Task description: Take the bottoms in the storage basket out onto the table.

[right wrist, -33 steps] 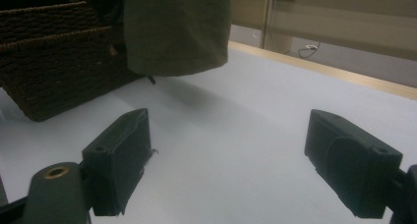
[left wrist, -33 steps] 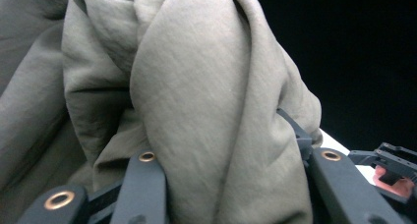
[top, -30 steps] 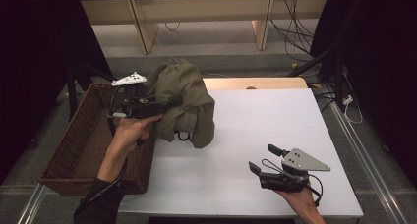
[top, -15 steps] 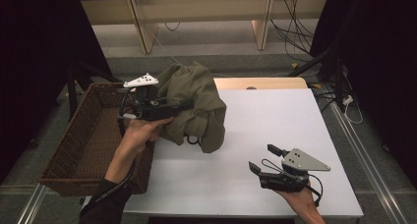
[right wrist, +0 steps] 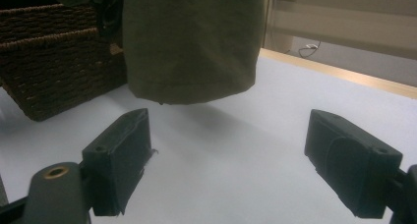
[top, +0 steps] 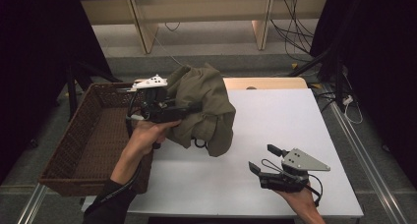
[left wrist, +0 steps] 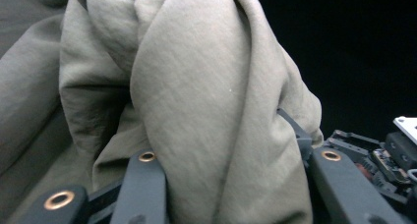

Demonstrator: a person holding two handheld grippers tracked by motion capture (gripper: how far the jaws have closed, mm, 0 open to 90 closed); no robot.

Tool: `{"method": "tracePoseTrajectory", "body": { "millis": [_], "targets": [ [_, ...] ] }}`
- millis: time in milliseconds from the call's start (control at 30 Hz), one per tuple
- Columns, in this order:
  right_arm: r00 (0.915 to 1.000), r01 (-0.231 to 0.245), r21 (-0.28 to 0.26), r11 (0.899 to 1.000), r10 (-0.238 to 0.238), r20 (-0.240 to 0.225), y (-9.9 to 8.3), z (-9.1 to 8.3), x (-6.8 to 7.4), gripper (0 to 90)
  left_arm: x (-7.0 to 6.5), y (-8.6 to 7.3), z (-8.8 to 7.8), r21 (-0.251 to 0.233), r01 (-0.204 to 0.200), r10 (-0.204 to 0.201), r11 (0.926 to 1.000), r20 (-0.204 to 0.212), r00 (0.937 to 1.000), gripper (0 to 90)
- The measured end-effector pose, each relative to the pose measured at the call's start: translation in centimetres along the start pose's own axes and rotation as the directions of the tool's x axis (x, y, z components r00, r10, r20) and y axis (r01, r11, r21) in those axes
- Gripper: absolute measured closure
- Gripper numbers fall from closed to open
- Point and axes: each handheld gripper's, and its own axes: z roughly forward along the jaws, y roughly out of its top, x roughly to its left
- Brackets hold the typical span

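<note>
- Compared with a second ago, our left gripper (top: 189, 107) has carried the olive cloth (top: 206, 106) to the right, off the basket side and further over the table; our right gripper (top: 264, 158) hasn't budged.
- We've got the left jaws clamped tight on a thick fold of the cloth (left wrist: 196, 116), which bulges out between them in the left gripper view.
- Cloth sits in the middle of the high view, bunched up and hanging from the left gripper, its lower edge dangling just above the white table (top: 275, 116).
- From the right gripper view we see the hem of the cloth (right wrist: 189, 52) in the upper middle, clear of the tabletop with a shadow underneath.
- Right gripper (right wrist: 228, 157) is low at the lower right of the high view, jaws spread wide with nothing between them, well apart from the cloth.
- Wicker basket (top: 93, 135) sits at the left of the high view, hugging the table's left edge.
</note>
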Motion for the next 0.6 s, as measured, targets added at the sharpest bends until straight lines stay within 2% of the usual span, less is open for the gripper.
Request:
{"method": "tracePoseTrajectory", "body": {
  "millis": [267, 600],
  "targets": [
    [1.0000, 0.000, 0.003, 1.000, 0.000, 0.001, 0.0, 0.0, 0.0, 18.7, -0.6, -0.1, 0.7, 0.008, -0.004, 0.004, 1.0000, 0.018, 0.9998, 58.7],
    [1.0000, -0.001, 0.004, 1.000, 0.001, 0.003, 0.0, 0.0, -0.1, 18.7, -1.4, -0.1, 1.7, 0.013, 0.008, -0.009, 0.9999, 0.072, 0.9974, 58.7]
  ]
}}
